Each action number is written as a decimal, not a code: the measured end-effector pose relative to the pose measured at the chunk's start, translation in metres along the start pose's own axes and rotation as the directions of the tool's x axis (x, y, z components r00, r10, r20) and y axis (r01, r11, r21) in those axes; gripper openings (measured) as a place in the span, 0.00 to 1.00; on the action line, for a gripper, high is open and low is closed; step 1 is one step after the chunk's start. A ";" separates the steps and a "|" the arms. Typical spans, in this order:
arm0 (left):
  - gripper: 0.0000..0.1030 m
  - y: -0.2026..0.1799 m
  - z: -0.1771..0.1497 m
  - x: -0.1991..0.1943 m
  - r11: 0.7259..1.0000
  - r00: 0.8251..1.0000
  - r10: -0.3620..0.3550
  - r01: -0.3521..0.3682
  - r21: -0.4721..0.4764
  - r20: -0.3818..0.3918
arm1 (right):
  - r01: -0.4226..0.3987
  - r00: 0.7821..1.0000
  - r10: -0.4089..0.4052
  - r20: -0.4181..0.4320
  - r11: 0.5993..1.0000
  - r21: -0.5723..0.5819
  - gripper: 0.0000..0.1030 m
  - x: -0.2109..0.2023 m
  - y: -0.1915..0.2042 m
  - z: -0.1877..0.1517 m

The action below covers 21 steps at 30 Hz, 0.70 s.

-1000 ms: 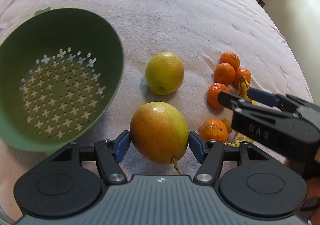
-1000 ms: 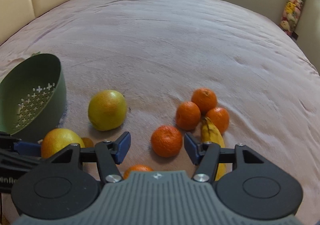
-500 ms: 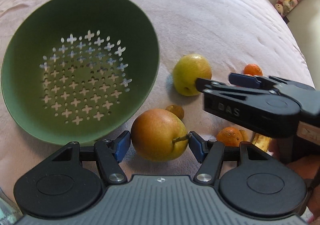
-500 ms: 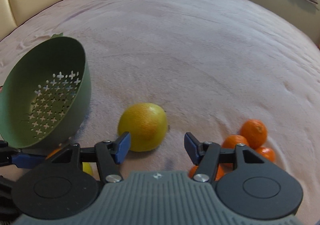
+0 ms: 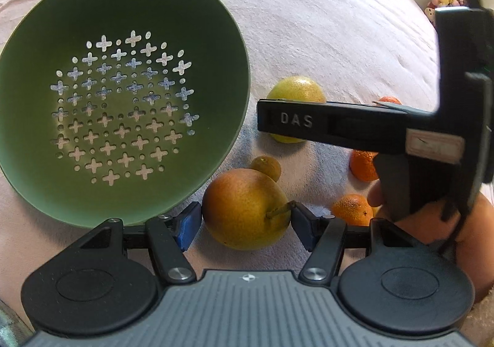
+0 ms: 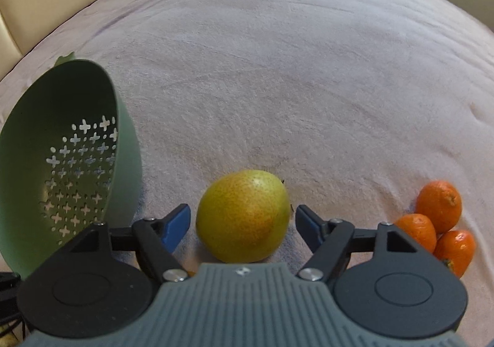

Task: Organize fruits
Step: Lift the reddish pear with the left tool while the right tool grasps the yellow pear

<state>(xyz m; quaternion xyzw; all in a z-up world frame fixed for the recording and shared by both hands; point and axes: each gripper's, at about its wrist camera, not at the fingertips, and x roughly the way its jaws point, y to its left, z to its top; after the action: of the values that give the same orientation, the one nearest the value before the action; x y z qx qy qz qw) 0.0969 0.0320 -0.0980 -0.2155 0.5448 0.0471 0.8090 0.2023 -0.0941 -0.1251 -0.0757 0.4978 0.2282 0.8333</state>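
Green plastic colander (image 5: 216, 47) is the landmark: the left gripper (image 5: 245, 217), just beside its near rim, is clamped on a reddish-yellow pear (image 5: 244, 208), while the right gripper (image 6: 242, 220), to the colander's right, has just been opening its jaws and now straddles a second, yellow-green pear (image 6: 242, 217) on the pink blanket (image 6: 278, 69) without pressing it. Judging by this, the step in hand is loading pears, so next the held pear needs lifting over the rim and the right jaws must close. I count two pears, one colander, three tangerines (image 6: 438, 205) farther right in the right view, and one small kumquat-like fruit (image 5: 265, 165) near the colander.
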 end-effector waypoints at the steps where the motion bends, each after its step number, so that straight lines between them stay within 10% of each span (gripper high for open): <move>1: 0.70 -0.001 0.000 0.001 1.000 1.000 0.002 -0.002 0.010 0.001 | -0.002 1.000 0.002 -0.009 1.000 0.012 0.63 0.003 -0.002 0.001; 21: 0.70 -0.016 -0.001 -0.026 0.994 0.997 -0.082 0.081 0.077 0.013 | 0.117 0.992 -0.118 0.032 0.992 0.045 0.63 -0.054 0.000 -0.009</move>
<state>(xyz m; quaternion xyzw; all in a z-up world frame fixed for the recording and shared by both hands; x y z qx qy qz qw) 0.0902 0.0215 -0.0706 -0.2062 0.5305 -0.0052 0.8222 0.1730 -0.1136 -0.0829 -0.0831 0.4827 0.1694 0.8552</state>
